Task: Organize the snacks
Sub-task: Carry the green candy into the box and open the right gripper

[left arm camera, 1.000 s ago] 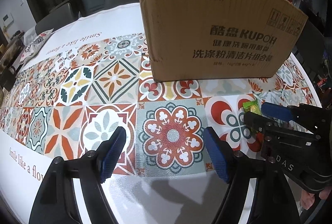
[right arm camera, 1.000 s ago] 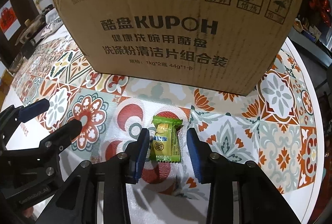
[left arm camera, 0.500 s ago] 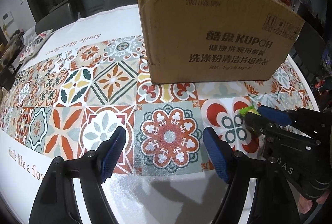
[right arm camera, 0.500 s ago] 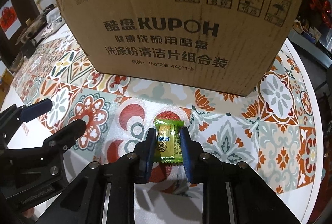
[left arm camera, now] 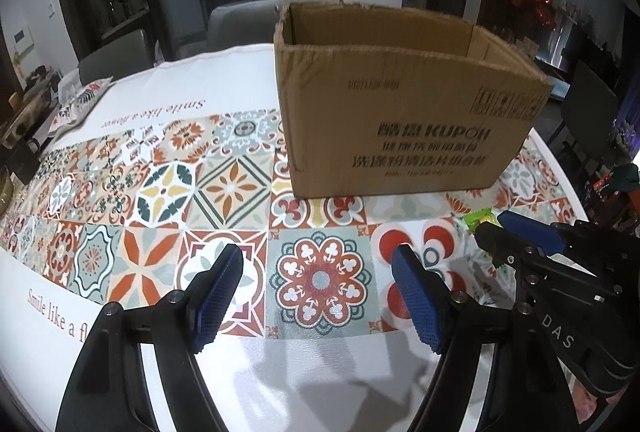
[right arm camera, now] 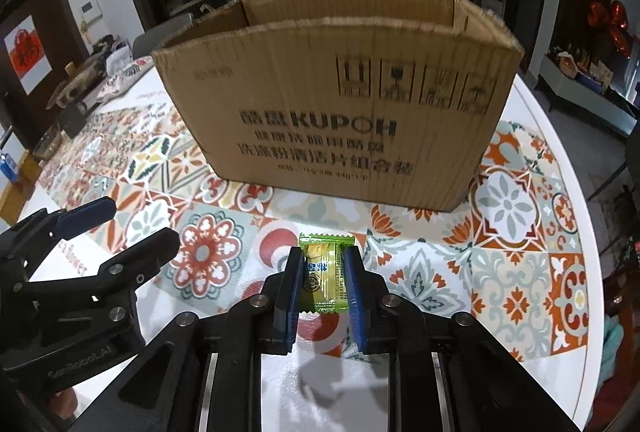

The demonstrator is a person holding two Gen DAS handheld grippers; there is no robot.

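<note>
Lifted since a second ago, both grippers ride higher and the cardboard box's (right arm camera: 340,111) open top shows.
My right gripper (right arm camera: 325,284) is clamped on the green snack packet (right arm camera: 326,274), which sits at 6 o'clock from the box, above the patterned table (right arm camera: 508,272); my left gripper (left arm camera: 318,296) hangs at 9 o'clock of it, pads apart, holding nothing.
</note>
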